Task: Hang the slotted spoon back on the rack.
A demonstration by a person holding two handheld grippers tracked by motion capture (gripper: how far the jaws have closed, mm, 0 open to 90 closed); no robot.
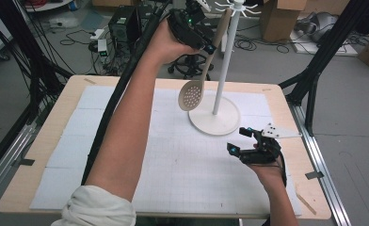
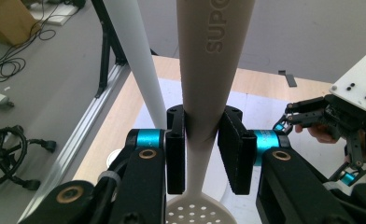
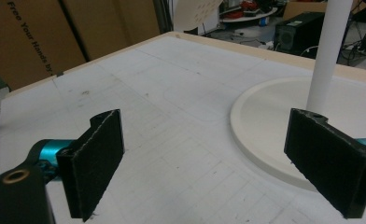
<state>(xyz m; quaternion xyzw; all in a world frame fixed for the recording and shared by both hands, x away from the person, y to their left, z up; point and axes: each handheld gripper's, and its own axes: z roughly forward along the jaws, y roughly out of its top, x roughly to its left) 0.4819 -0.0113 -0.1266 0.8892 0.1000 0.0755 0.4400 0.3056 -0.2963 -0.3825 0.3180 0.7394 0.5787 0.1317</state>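
Between the jaws of the left gripper (image 1: 210, 48), raised high above the far side of the table (image 1: 41, 155), sits the handle of a beige slotted spoon (image 1: 202, 77), clamped firmly from both sides; in the left gripper view the pads (image 2: 175, 156) press on the narrowing neck of the handle, with the perforated bowl hanging below them and the wider, lettered end rising above. The spoon looks like moulded plastic or nylon, so it is probably light and stiff, with a smooth surface that could slide or swing in a loose grip. The neck gives the pads flat sides to bite on, but the long upper end may tip the spoon, so a hold nearer the middle of the handle seems steadier. Just to the right of that gripper stands the white hook stand (image 1: 221, 70), its pole close beside the spoon. Farther right, low over the table beside the stand's round base, the right gripper (image 1: 243, 140) holds its jaws wide apart with nothing between them.
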